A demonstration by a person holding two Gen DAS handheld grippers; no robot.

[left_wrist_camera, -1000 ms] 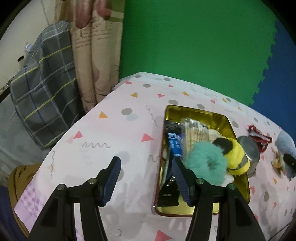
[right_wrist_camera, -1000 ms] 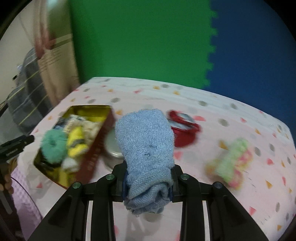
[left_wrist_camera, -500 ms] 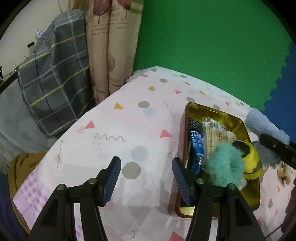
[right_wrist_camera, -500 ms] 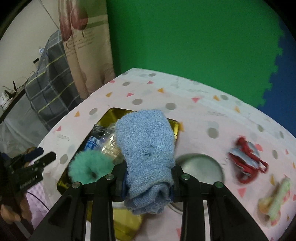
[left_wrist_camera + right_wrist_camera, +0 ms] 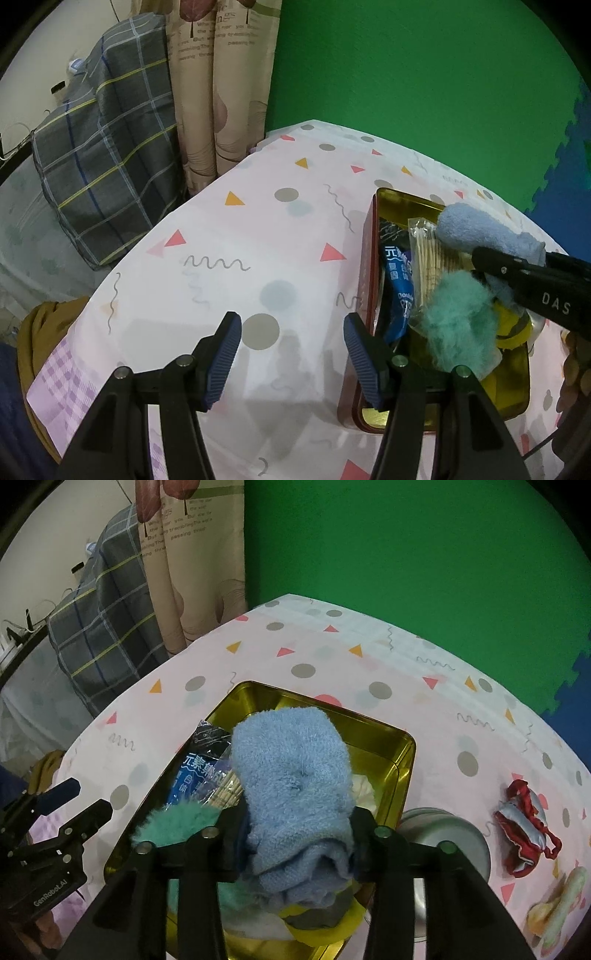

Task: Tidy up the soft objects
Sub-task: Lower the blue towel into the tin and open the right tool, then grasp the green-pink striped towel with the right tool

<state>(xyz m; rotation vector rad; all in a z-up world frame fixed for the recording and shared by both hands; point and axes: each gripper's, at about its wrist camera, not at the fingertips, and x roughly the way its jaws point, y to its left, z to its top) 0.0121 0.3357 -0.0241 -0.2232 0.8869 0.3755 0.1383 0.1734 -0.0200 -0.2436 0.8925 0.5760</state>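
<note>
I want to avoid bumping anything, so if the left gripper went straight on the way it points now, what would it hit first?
Probably only the patterned tablecloth: the left gripper is open, empty and aimed down at bare cloth. The gold tin lies just beside its right finger; depth is unclear.

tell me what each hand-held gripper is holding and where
Right hand-held gripper: jaws just opening, blue towel roll between them at its near end. Left hand-held gripper: nothing.

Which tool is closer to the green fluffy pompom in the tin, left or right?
Right. The right tool, with the blue towel between its fingers, hangs over the tin just above the pompom. The left tool hovers over the tablecloth beside the tin.
</note>
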